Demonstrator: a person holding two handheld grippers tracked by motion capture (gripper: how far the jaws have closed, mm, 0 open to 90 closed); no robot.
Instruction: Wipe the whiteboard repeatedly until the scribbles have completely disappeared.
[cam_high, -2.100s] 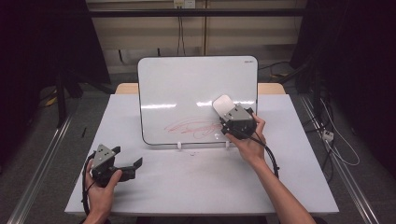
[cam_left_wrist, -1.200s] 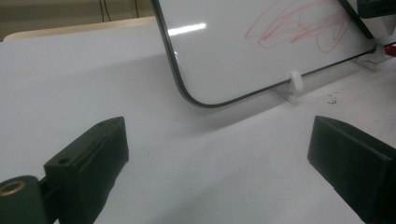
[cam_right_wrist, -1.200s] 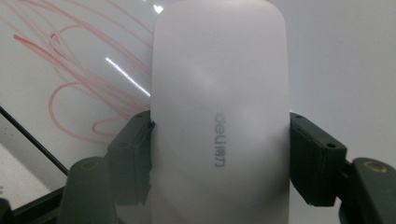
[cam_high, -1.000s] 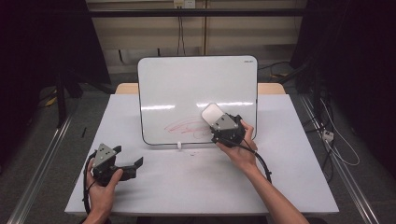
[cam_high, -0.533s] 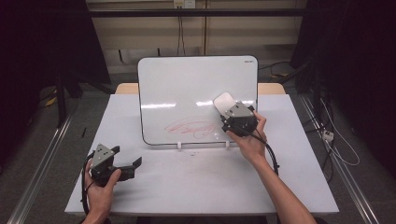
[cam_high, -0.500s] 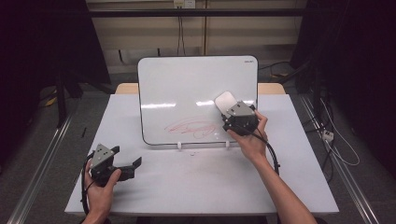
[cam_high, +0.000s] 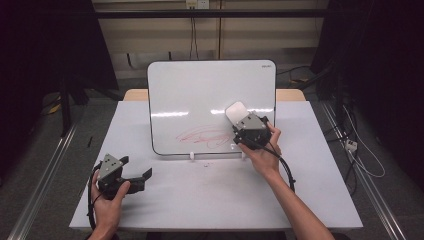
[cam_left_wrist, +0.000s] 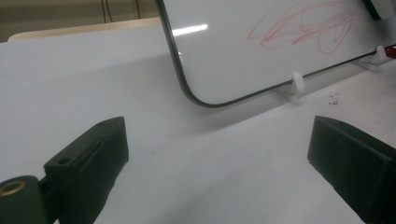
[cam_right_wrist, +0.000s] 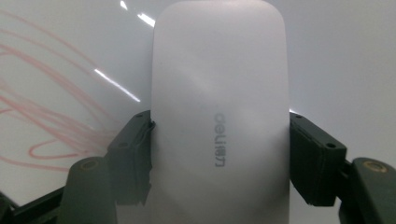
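A white whiteboard (cam_high: 200, 90) stands tilted back on the white table (cam_high: 210, 200), with a red scribble (cam_high: 202, 136) low on its face. My right gripper (cam_high: 240, 120) is shut on a white eraser (cam_high: 236, 111) and presses it flat against the board, just right of the scribble. In the right gripper view the eraser (cam_right_wrist: 219, 116) sits between both jaws, with the scribble (cam_right_wrist: 46, 126) to its left. My left gripper (cam_high: 142, 179) rests on the table at the front left, open and holding nothing. From it I see the board's lower corner (cam_left_wrist: 243, 46) and the scribble (cam_left_wrist: 303, 25).
Small white feet (cam_high: 192, 156) hold up the board's lower edge, one seen up close (cam_left_wrist: 295, 81). A few dark specks (cam_high: 206, 165) lie on the table in front of it. A cable (cam_high: 286, 172) trails from the right gripper. Dark curtains and floor rails flank the table.
A second ago the right gripper held the eraser lower and further left, at the scribble's right end; it has since gone back up and right. The left gripper stayed put.
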